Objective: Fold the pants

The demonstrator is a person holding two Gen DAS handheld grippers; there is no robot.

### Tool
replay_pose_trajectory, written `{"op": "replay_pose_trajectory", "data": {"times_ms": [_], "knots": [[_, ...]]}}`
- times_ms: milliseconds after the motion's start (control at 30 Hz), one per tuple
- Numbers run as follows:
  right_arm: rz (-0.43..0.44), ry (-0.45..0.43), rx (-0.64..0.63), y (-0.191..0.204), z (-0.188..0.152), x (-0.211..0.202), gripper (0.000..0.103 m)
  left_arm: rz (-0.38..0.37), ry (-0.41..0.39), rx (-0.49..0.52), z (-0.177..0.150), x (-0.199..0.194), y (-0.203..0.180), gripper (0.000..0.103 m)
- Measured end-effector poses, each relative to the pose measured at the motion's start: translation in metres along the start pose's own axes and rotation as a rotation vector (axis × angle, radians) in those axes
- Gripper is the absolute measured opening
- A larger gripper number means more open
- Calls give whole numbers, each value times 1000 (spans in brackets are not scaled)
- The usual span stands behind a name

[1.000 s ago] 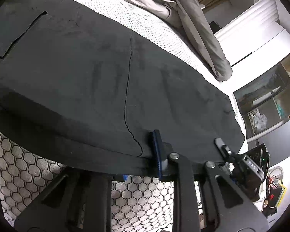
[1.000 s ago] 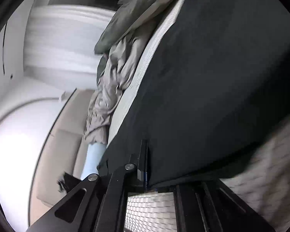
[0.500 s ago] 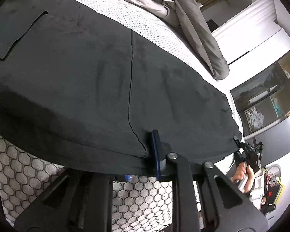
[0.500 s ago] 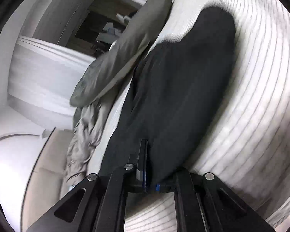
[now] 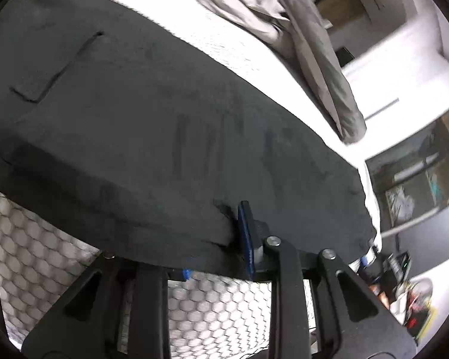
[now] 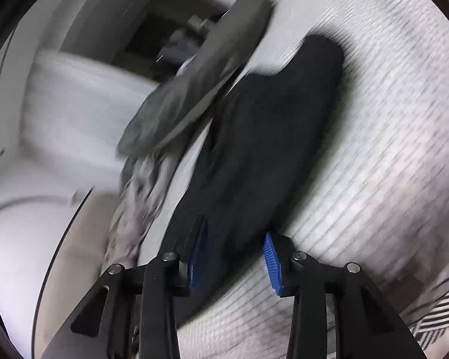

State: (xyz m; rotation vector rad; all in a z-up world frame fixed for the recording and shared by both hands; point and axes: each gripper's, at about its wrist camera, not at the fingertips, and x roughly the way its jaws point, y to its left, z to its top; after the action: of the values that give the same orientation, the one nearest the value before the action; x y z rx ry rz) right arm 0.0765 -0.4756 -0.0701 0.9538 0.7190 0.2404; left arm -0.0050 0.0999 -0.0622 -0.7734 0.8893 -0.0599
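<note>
**Ana:** Pants first, from the left. The dark charcoal fabric pants (image 5: 152, 137) lay spread flat across the white textured mattress (image 5: 248, 56), a stitched back pocket toward the left end, and their near edge hung over the honeycomb-patterned side of the bed (image 5: 30, 245). Where was the left gripper (image 5: 215, 248)?

**Ben:** At that near edge, just as it had been a second earlier. Its blue-padded finger (image 5: 245, 233) stood on top of the cloth, the hem ran between the jaws, and the fabric puckered at the pad, so I judged it pinched on the pants. The jaws had begun to ease apart, though.

**Ana:** And further right?

**Ben:** That was the real change. A second before, the right gripper (image 6: 235, 257) had been clamped tight on the far end of the pants. Then it swung that end across the bed and let go: its jaws were opening, both blue pads (image 6: 271, 258) stood clear of the cloth, and the dark leg (image 6: 263, 137) lay between them on the striped white bedding. The crumpled grey duvet (image 6: 191, 95) sat just beside it, blurred.

**Ana:** So what did that mean for the fold?

**Ben:** Probably that one fold had been laid down and released, and the left side seemed about to follow.
</note>
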Motion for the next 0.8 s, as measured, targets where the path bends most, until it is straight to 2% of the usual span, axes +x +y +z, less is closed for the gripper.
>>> {"op": "replay_pose_trajectory", "data": {"times_ms": [33,67,133,200,300,333,367,467,567,700,767,800], "knots": [[-35,-14,-22,1,-2,0,31,22,-18,1,3,-5,5,22],[-67,-26,-29,1,-1,3,18,42,-33,2,6,-10,10,22],[-100,-38,17,-9,5,4,7,74,-66,-12,13,-25,29,22],[-104,-43,22,-15,8,2,6,115,-113,-42,23,-43,54,22],[-117,-34,-10,-16,12,3,6,139,-156,-77,40,-65,92,20],[-115,-30,-6,-17,16,8,6,163,-165,-78,46,-70,100,15],[-112,-28,-3,-10,16,15,5,176,-168,-78,52,-74,108,14],[-118,-21,-20,-28,5,-19,6,213,-199,-101,66,-89,130,15],[-125,-13,-30,-28,4,-24,6,259,-251,-139,79,-108,155,15],[-131,-1,-33,-23,6,-19,6,247,-270,-195,91,-122,191,15],[-132,1,-33,-21,7,-18,6,243,-279,-209,89,-124,197,15],[-129,2,-25,-20,7,-19,7,264,-284,-199,88,-125,194,15]]}}
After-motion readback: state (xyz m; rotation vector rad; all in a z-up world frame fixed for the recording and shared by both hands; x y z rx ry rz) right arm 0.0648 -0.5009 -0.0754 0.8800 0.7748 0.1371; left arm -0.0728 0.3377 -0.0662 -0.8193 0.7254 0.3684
